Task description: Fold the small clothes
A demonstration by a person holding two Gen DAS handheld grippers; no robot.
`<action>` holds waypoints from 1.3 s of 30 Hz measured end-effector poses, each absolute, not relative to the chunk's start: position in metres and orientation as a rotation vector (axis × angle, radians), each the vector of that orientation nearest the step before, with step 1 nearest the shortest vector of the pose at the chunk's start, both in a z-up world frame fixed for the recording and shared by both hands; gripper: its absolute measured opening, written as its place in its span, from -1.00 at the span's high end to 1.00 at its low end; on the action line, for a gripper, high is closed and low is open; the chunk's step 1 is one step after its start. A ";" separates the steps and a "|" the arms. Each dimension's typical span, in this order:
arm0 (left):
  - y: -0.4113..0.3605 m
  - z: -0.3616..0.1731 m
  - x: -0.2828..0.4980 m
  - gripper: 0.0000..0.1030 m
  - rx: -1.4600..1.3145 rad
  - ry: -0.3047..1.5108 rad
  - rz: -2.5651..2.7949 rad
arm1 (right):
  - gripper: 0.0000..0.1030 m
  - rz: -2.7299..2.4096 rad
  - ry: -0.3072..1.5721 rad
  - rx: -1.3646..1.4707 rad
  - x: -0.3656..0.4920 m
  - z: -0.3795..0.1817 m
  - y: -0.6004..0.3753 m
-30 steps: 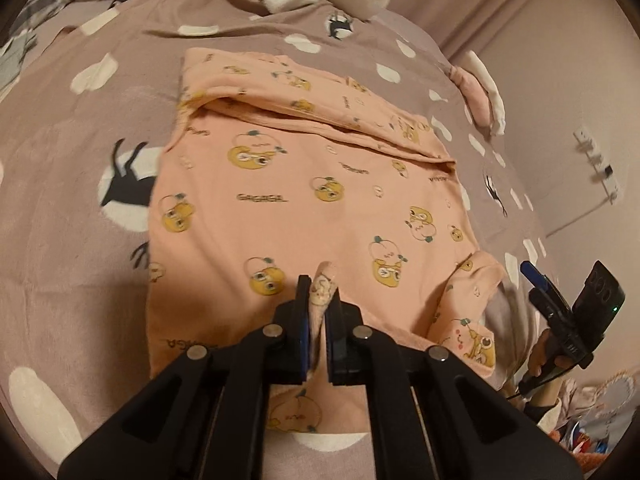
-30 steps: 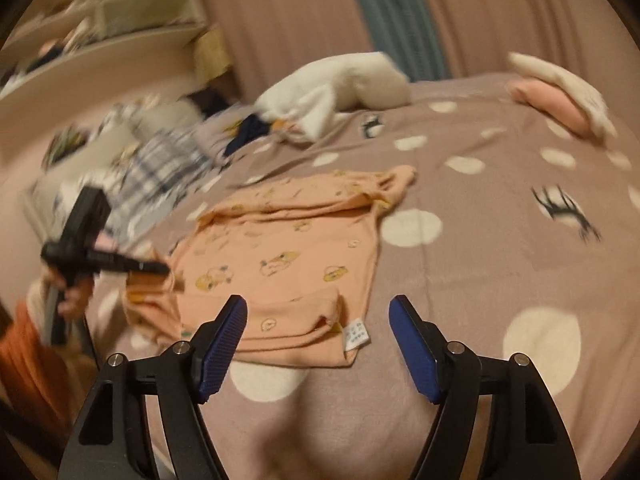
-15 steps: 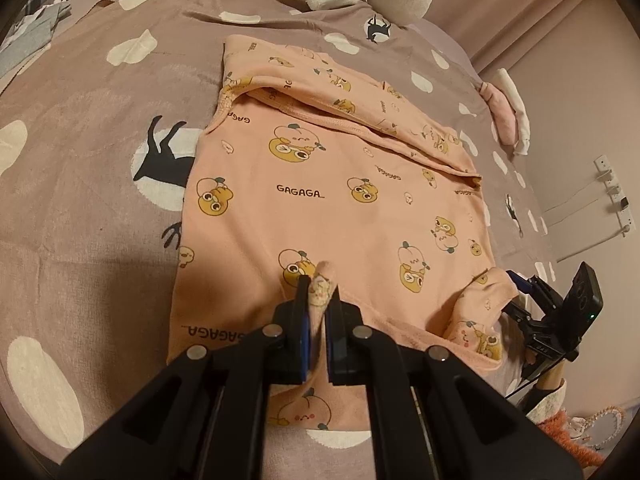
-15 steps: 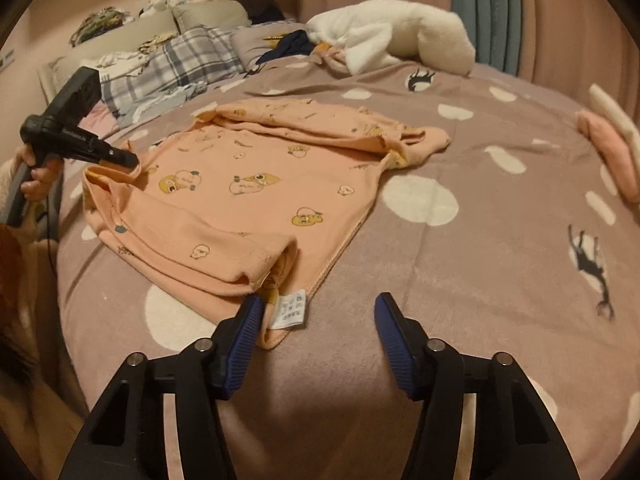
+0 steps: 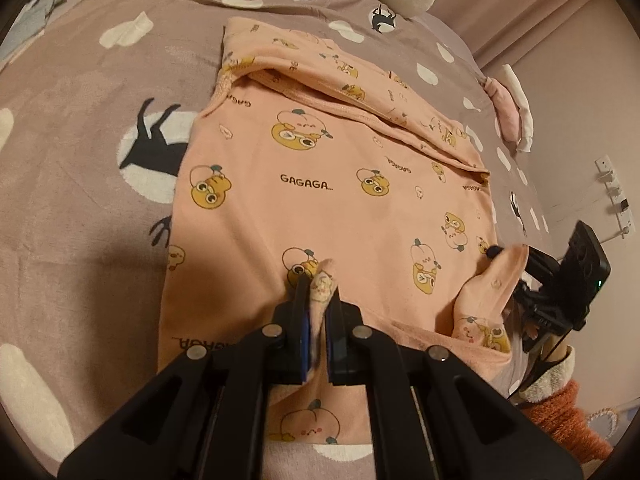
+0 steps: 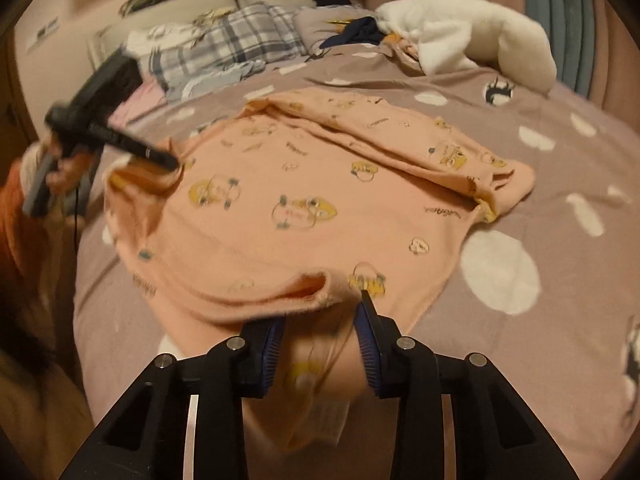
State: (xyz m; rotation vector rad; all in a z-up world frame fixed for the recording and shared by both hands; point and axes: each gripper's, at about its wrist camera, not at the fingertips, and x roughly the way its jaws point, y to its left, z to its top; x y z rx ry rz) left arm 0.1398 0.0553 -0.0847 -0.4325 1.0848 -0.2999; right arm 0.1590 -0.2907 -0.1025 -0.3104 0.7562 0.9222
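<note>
Left tool [image 5: 318, 304] clamped on pinched fold of peach garment [image 5: 332, 200] at hem near bed's [image 5: 80, 80] near edge. Garment spread flat mid-bed, far side folded over, printed with yellow cartoon faces and "GAGAGA". Right tool [image 6: 320, 336] closing around garment's bunched near corner; cloth between pads, white label hanging below.
</note>
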 end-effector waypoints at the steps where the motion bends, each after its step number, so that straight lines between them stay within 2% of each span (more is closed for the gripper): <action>1: 0.057 -0.086 0.140 0.91 -0.445 1.081 -0.302 | 0.31 0.940 0.756 -0.268 0.162 -0.102 -0.291; 2: 0.060 -0.088 0.140 0.91 -0.461 1.077 -0.304 | 0.55 0.971 0.757 -0.206 0.165 -0.100 -0.293; 3: 0.063 -0.088 0.139 0.91 -0.481 1.070 -0.309 | 0.89 0.999 0.757 -0.160 0.166 -0.099 -0.294; 10: 0.076 -0.082 0.138 0.92 -0.539 1.022 -0.300 | 0.90 0.930 0.784 -0.159 0.157 -0.098 -0.282; 26: 0.097 -0.025 0.140 0.93 -0.636 0.832 -0.346 | 0.90 0.788 0.590 0.025 0.158 -0.028 -0.295; 39: 0.110 0.016 0.218 0.93 -0.714 0.734 -0.390 | 0.90 0.693 0.514 0.136 0.200 0.023 -0.307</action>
